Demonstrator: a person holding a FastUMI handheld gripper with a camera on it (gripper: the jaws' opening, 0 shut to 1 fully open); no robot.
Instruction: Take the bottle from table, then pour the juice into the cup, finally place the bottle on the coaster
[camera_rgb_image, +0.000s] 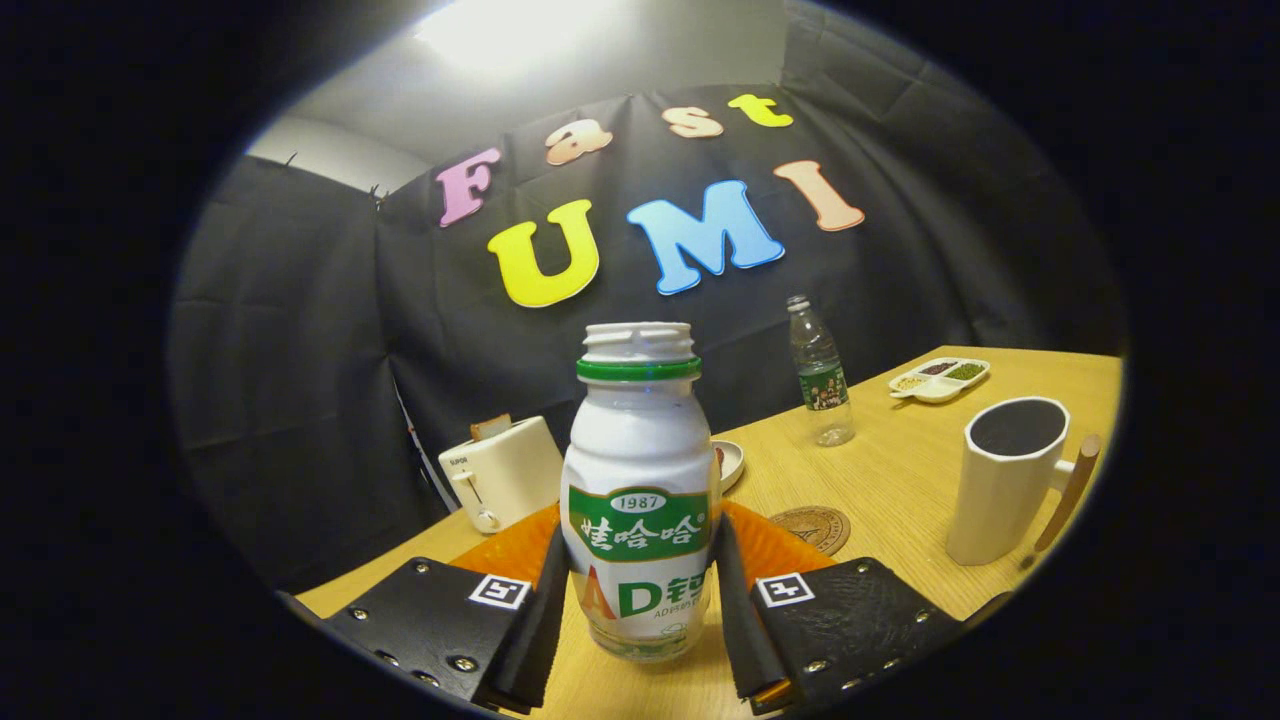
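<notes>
A white juice bottle (640, 480) with a green label and an uncapped neck stands upright between my fingers. My gripper (640, 585) is shut on it, one finger pressed against each side of its lower body. Whether its base rests on the wooden table (890, 480) or hangs just above it, I cannot tell. A tall white cup (1003, 480) with a wooden handle stands beyond the fingers to the right, its dark inside open to view. A round brown coaster (811, 528) lies flat on the table between the bottle and the cup.
An orange mat (510, 548) lies behind the bottle. A cream toaster (503, 472) sits at the table's far left edge. Further back are a small bowl (728, 462), a clear water bottle (820, 375) and a white divided dish (940, 379).
</notes>
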